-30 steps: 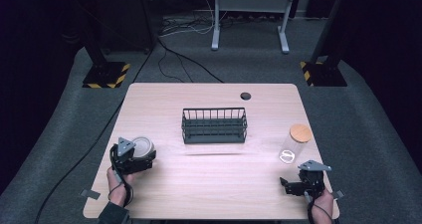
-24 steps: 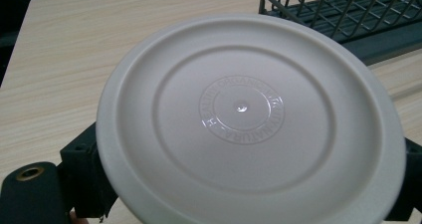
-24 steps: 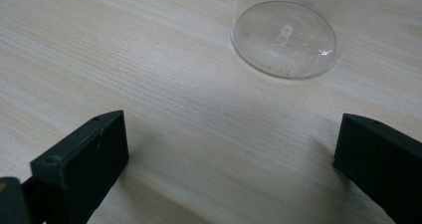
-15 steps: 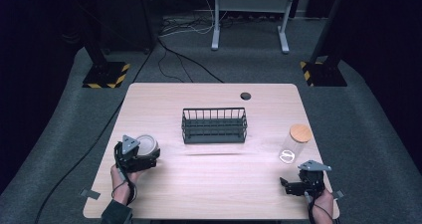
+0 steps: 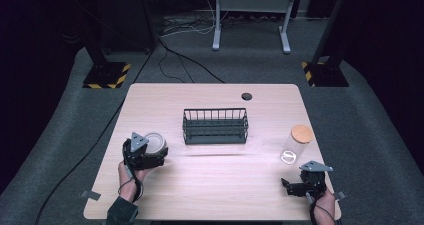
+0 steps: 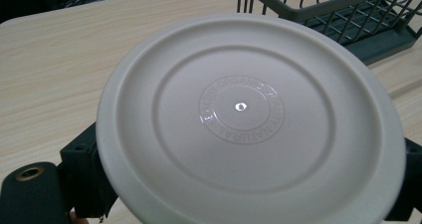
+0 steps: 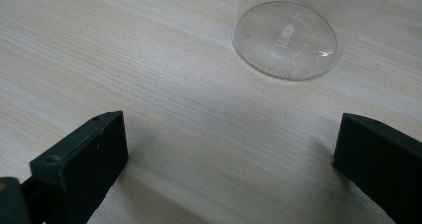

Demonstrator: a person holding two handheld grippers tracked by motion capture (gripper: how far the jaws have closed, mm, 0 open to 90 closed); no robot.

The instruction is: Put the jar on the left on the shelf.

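My left gripper (image 5: pixel 150 154) is shut on a round white container (image 5: pixel 155 145) with a flat lid, held near the table's left side. In the left gripper view the white lid (image 6: pixel 249 119) sits very close, with a black finger (image 6: pixel 82 176) pressed against its left edge. A clear glass jar (image 5: pixel 294 145) with a wooden lid (image 5: pixel 301 133) stands upright at the right. My right gripper (image 5: pixel 292 185) rests just in front of it, open and holding nothing. In the right gripper view the jar's glass base (image 7: pixel 284 39) lies ahead of the right gripper (image 7: pixel 229 169).
A dark wire basket (image 5: pixel 215 126) stands in the middle of the wooden table (image 5: pixel 220 185), to the right of the held container; its near corner (image 6: pixel 338 15) is close by. A cable hole (image 5: pixel 246 96) lies near the far edge.
My left gripper has shifted a little to the right with the white container, towards the basket. The right gripper and the glass jar have stayed put.
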